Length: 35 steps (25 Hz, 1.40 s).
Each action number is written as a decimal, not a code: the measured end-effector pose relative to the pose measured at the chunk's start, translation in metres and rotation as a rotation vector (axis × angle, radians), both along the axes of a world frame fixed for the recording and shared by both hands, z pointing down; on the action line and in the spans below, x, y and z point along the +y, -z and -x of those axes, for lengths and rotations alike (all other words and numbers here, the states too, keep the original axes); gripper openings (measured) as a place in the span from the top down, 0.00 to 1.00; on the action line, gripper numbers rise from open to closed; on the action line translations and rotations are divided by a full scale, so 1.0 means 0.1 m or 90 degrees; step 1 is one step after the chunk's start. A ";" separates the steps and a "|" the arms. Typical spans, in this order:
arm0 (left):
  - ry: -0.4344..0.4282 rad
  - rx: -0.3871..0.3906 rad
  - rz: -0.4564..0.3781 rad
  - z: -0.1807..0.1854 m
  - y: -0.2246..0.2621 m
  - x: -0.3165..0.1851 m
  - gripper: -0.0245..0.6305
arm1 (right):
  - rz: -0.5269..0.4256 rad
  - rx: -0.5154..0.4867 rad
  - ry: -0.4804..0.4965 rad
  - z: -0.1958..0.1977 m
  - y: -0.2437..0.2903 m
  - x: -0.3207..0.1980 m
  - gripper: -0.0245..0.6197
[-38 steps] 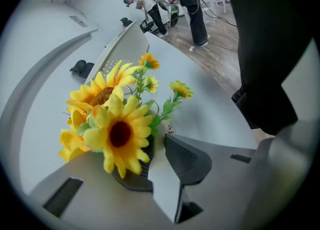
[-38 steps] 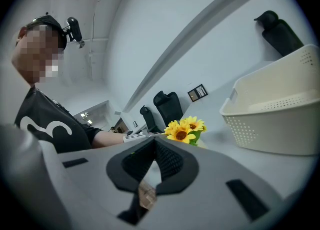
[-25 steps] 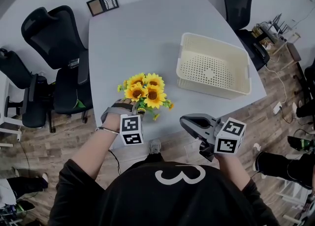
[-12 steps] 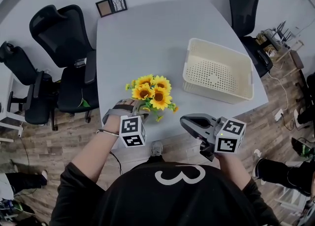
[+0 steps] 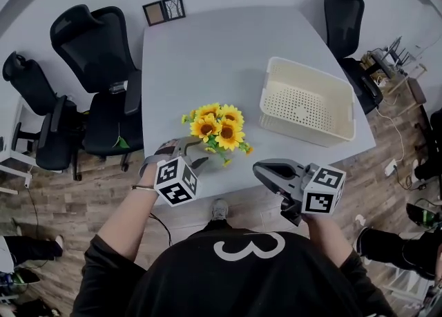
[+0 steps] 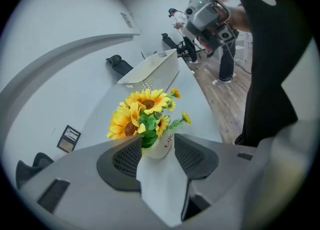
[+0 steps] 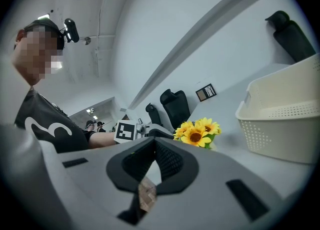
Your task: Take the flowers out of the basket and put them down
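Left tool: my left gripper (image 5: 193, 153) has its jaws spread wide. In the left gripper view (image 6: 157, 146) the small white pot (image 6: 162, 147) stands in the gap at the jaw tips, and the pads do not squeeze it. I cannot tell whether the right-hand pad brushes its side.

Right tool: my right gripper (image 5: 257, 168) has its jaws pressed together with nothing between them, as the right gripper view (image 7: 155, 141) shows. It hangs past the near table edge, at 5 o'clock from the flowers.

Flowers: the bunch of yellow sunflowers (image 5: 219, 126) stands upright in its pot on the grey table (image 5: 207, 53), near the edge closest to me. My left gripper sits at 7 o'clock from it.

Basket: the cream perforated basket (image 5: 297, 126) sits on the table at 2 o'clock from the flowers, apart from them. No flowers lie in it.

Around the table: black office chairs (image 5: 93, 39) stand at 9 to 10 o'clock, another chair (image 5: 343, 5) at 1 o'clock, and a framed picture (image 5: 164, 10) lies on the floor at 11 o'clock.

Change from a second ago: my left jaws were closed round the pot then and have since let go. The marker cube (image 5: 176, 181) on that gripper has tilted to the left. The flowers stand where they stood, and my right gripper has not moved.
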<state>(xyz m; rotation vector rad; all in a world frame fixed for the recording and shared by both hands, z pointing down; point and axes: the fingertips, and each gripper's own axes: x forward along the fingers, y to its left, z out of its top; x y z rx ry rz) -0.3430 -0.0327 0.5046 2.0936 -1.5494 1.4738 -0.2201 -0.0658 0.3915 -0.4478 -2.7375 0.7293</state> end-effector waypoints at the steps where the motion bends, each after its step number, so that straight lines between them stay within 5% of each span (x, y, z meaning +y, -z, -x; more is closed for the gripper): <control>1: 0.012 0.018 -0.008 -0.02 0.04 0.03 0.66 | -0.001 -0.002 0.002 -0.02 0.01 0.02 0.95; 9: 0.108 0.209 -0.136 -0.53 0.66 0.20 0.66 | -0.006 -0.031 0.025 -0.25 0.11 0.30 0.95; 24: 0.115 0.571 -0.290 -1.97 1.64 0.71 0.78 | -0.050 -0.093 0.046 -1.10 0.46 0.89 0.95; 35: 0.070 0.640 -0.319 -2.53 1.74 1.01 0.95 | -0.060 -0.109 0.053 -1.44 0.43 1.12 0.95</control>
